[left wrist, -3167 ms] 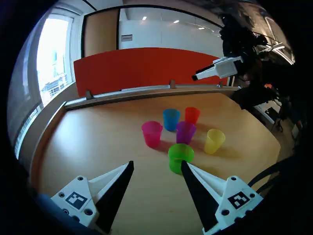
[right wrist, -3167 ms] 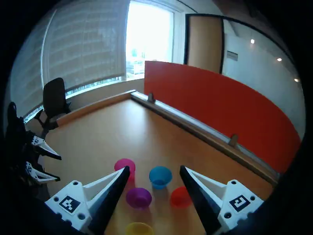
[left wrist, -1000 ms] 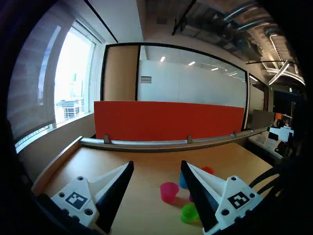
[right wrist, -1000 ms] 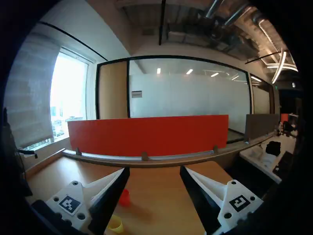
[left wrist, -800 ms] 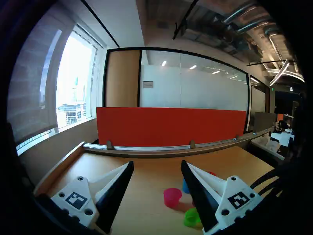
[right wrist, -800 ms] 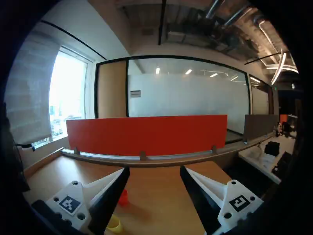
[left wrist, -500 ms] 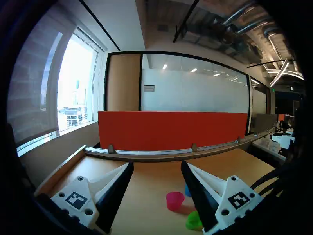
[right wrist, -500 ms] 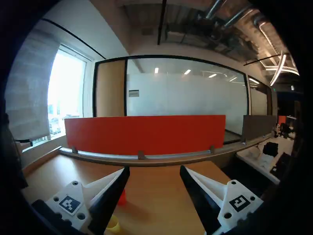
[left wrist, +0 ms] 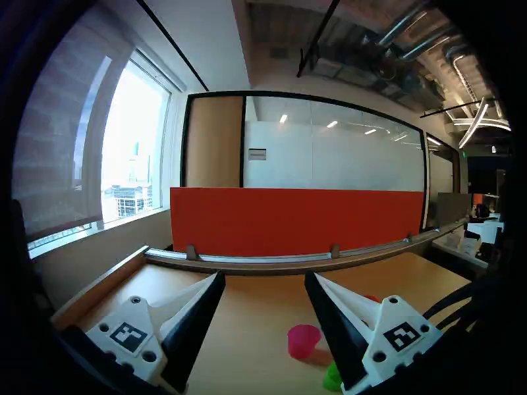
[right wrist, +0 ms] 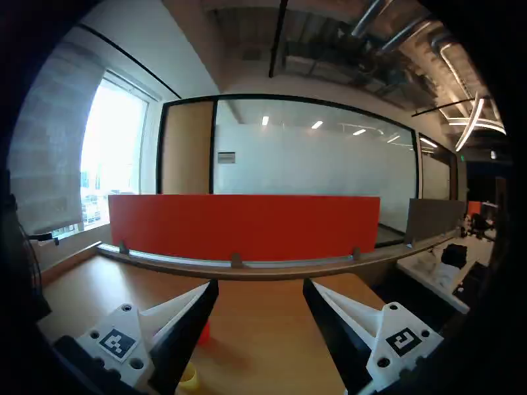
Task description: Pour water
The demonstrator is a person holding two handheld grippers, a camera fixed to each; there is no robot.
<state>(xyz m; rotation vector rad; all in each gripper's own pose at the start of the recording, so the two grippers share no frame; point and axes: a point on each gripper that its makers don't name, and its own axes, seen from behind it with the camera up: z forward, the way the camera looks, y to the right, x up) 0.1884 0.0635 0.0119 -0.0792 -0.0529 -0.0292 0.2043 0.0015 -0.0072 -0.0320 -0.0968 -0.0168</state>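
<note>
In the left gripper view my left gripper stands open above the wooden table, nothing between its fingers. A pink cup stands upright low between the fingers, toward the right one. A green cup peeks out beside the right finger, and a sliver of red cup shows above it. In the right gripper view my right gripper is open and holds nothing. A red cup and the rim of a yellow cup show by its left finger.
An orange-red divider panel with a metal rail runs along the table's far edge. A bright window is on the left, a glass wall behind. Desks with equipment stand at the right.
Both grippers tilted up from looking down on the cups to a level view of the room. Over the last second the cups slid lower and rightward in the left view.
</note>
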